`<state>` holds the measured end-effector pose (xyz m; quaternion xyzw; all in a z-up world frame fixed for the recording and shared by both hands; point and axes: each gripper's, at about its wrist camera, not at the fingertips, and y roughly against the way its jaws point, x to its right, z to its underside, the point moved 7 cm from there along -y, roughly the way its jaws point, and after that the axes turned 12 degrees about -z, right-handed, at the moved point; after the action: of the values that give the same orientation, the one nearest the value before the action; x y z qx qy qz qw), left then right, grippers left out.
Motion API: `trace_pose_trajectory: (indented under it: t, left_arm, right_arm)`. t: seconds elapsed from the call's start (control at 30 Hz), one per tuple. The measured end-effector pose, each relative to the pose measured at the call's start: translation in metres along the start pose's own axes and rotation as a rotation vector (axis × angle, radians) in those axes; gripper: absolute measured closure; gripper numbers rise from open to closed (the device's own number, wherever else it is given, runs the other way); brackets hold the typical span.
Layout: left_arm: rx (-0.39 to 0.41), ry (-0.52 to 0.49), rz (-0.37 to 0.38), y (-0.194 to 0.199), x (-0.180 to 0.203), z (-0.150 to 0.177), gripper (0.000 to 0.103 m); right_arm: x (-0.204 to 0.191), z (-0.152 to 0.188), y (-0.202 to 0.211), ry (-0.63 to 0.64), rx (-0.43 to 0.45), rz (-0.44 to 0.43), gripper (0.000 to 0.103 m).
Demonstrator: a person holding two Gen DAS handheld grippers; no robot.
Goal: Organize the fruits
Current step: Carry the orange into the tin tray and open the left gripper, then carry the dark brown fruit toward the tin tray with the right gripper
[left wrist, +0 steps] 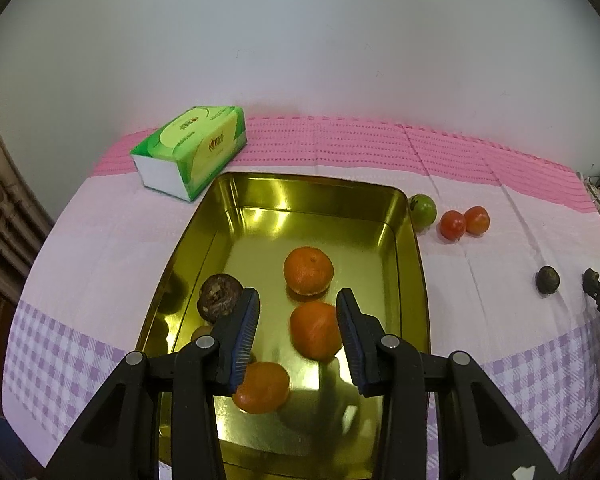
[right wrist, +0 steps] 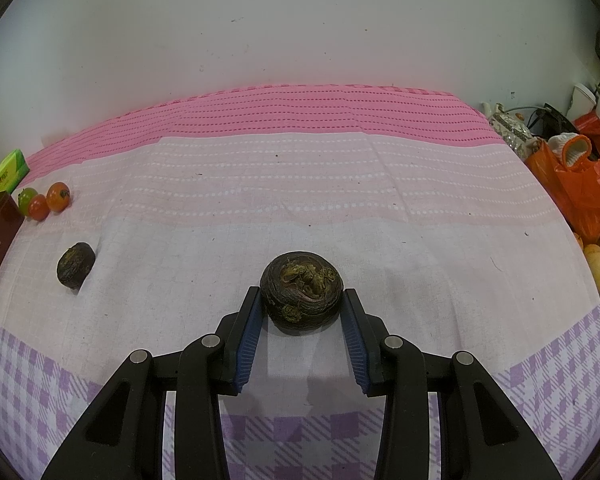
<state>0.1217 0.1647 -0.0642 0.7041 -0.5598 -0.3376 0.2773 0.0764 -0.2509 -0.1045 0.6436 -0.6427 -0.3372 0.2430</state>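
Your left gripper [left wrist: 298,304] points steeply downward, its two blue-padded fingers [left wrist: 244,332] standing apart with nothing pressed between them. Your right gripper [right wrist: 300,300] tilts down at much the same angle, its jaws spread about as wide, and its fingertips [right wrist: 254,312] sit close on either side of the dark wrinkled fruit [right wrist: 302,294]. Whether the pads actually press on it is not clear. Both black frames sit level.
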Motion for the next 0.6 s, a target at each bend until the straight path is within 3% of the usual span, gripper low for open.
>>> trace_pose_trajectory:
  t: [0.33,0.4,0.43,0.47,0.6]
  left_arm:
    - [-0.014,0.027,0.003,0.013,-0.005,0.001,0.065]
    - [-0.042,0.057,0.001,0.018,-0.010,0.007,0.052]
    - [-0.051,0.070,-0.015,0.021,-0.013,0.009,0.038]
    - [-0.050,0.084,-0.031,0.025,-0.017,0.013,0.034]
    - [-0.052,0.106,-0.037,0.046,-0.027,0.023,0.031]
  right_arm:
    - [0.000,0.000,0.000,-0.001,-0.001,0.000,0.063]
    - [0.000,0.000,0.000,0.000,-0.001,0.000,0.063]
    - [0.000,0.000,0.000,0.000,-0.001,0.000,0.063]
    - [0.000,0.000,0.000,-0.001,-0.001,-0.001,0.063]
    - [0.001,-0.001,0.001,-0.005,0.000,-0.010,0.063]
